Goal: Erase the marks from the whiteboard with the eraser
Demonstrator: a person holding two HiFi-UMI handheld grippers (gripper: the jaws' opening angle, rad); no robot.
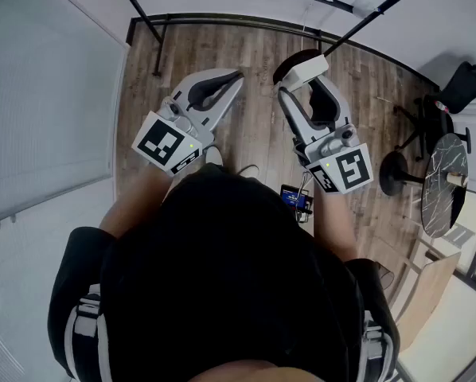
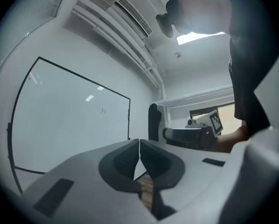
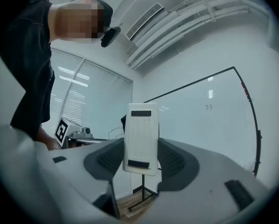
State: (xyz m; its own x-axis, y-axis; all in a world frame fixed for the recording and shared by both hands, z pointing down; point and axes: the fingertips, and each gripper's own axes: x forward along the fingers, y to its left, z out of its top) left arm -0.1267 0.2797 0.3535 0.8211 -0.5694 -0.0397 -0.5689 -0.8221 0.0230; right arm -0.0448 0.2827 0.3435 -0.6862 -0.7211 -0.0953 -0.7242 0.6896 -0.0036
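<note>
Eraser (image 3: 141, 139): a white block, and we are pinching it upright between the fingers of the right gripper (image 3: 141, 158). The dark pads are pressing on both of its long sides, and its top end is sticking out past the fingertips. That is probably so the wiping face can reach the board before the gripper does. In the head view the eraser (image 1: 306, 70) is sitting at the tip of the right gripper (image 1: 308, 86), at 1 o'clock from our body and well above the wooden floor (image 1: 254, 54).

The whiteboard (image 3: 209, 120) is standing ahead of us, apart from the eraser with no contact yet. The marks (image 3: 208, 107), a small scribble like "33", are lying at about 2 o'clock from the eraser and look untouched, so we are judging that wiping has not started. The rest of the board is looking clean.

The left gripper (image 2: 139, 149) is showing its fingers pressed together with nothing between them. It is hovering at 11 o'clock from our body in the head view (image 1: 232, 82), likely just kept out of the way. From it, the whiteboard (image 2: 69, 120) is at 10 o'clock and the marks (image 2: 103, 110) at 11 o'clock.

Containers: we are seeing none in any view, so there are no contents to report.

Next, we are guessing the eraser needs moving up and right onto the scribble.
</note>
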